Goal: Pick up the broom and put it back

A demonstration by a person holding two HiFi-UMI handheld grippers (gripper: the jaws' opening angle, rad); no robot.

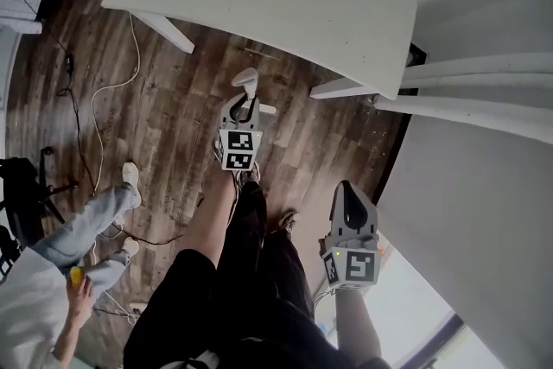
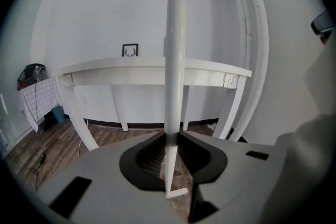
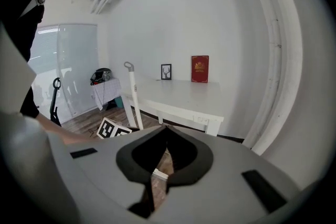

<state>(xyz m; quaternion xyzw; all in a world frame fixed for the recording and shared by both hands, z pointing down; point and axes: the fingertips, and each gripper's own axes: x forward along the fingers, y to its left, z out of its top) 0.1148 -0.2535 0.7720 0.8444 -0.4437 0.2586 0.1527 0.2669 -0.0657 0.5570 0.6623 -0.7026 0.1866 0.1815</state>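
Broom (image 2: 174, 60) shows only its white handle, upright, top cut off, brush end hard to make out, pinched in the left gripper (image 2: 171, 138). Right gripper (image 3: 166, 129) is pressed together, empty.

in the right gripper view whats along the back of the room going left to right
cloth-draped side table → broom handle → small black-framed picture → red framed card → white pipes on the wall
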